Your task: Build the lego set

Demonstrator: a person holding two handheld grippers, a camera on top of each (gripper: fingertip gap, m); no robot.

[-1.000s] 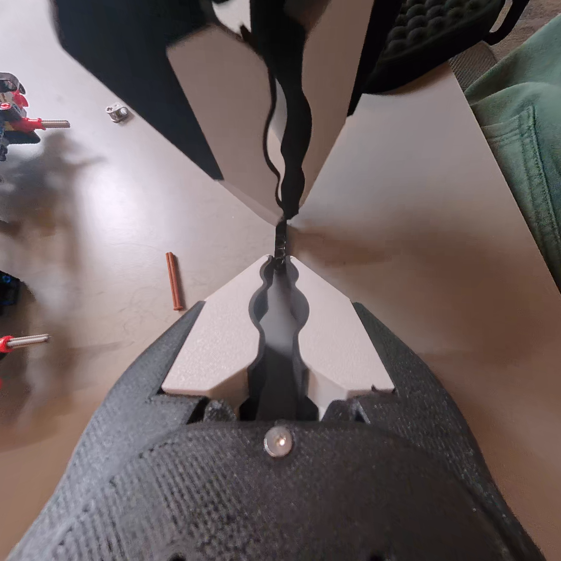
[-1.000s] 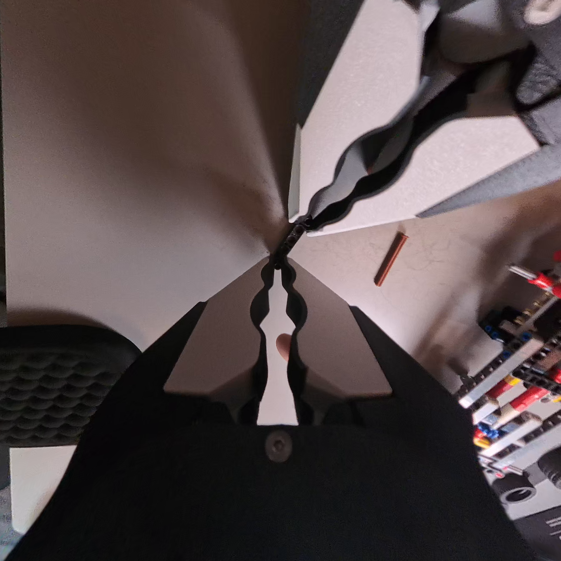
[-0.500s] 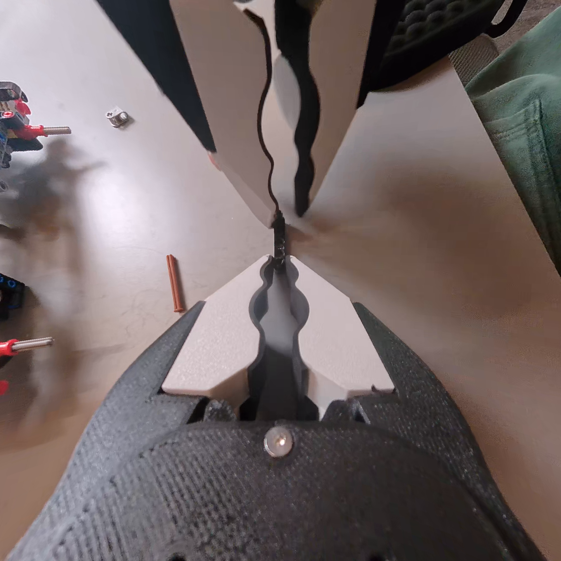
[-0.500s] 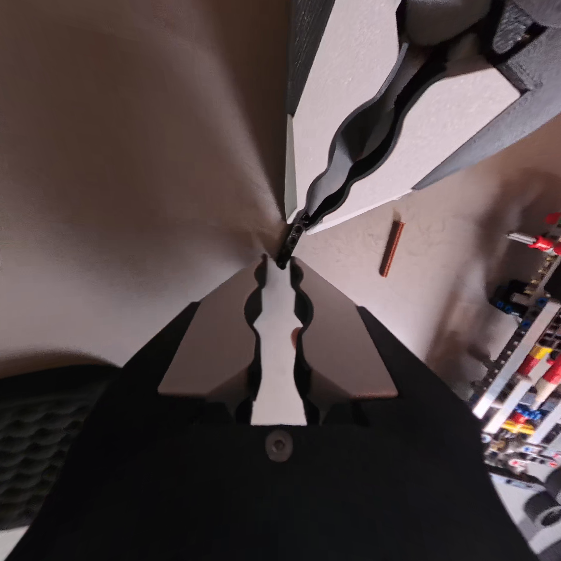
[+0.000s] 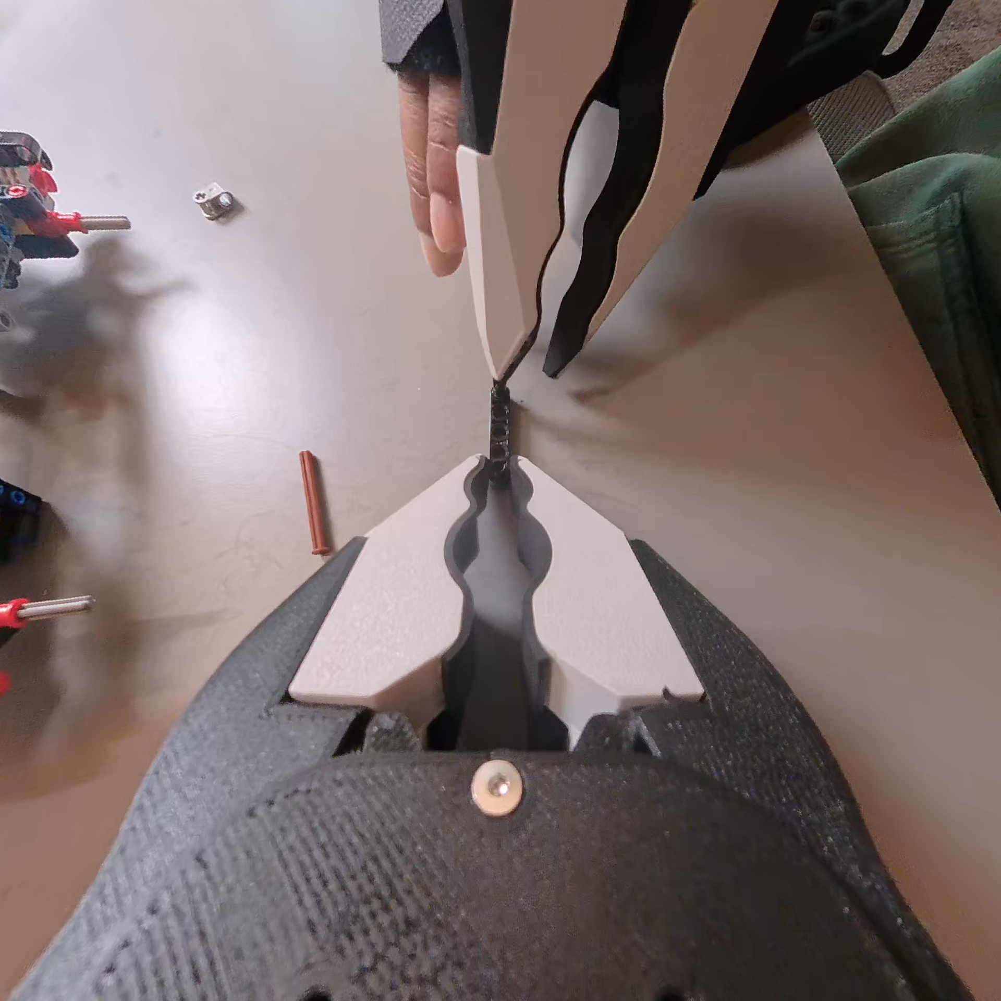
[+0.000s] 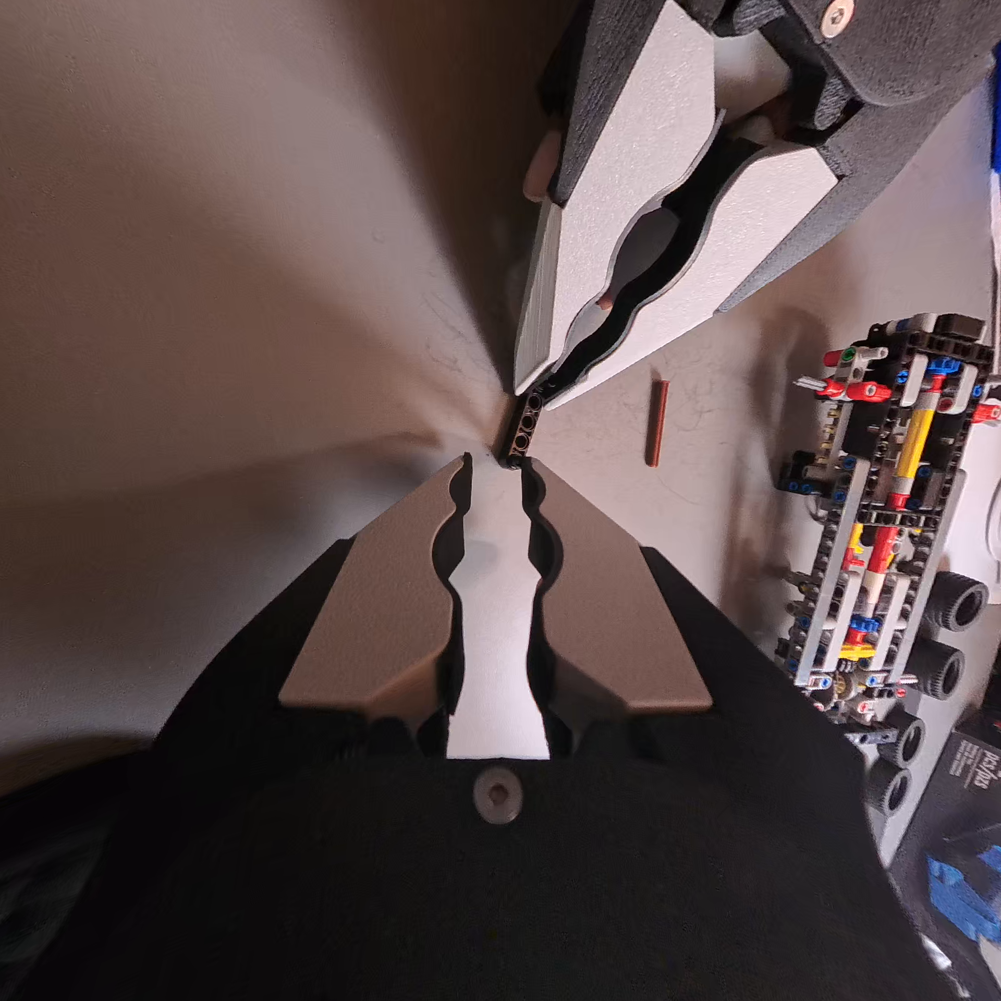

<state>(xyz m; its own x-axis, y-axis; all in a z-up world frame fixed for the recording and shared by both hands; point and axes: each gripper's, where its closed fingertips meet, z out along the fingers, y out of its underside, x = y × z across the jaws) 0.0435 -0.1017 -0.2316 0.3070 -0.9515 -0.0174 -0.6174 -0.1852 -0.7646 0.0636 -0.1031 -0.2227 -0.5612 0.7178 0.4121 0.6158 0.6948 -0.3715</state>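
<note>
The left gripper (image 5: 499, 470) pinched a short black holed Lego beam (image 5: 500, 428) above the desk (image 5: 704, 514); the right gripper (image 6: 494, 460) had parted jaws (regrasp squarely, without twisting).

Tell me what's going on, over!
Left tool shut on black beam. Right tool open, one tip at the beam's end. Brown axle lies beside, not blocking.
</note>
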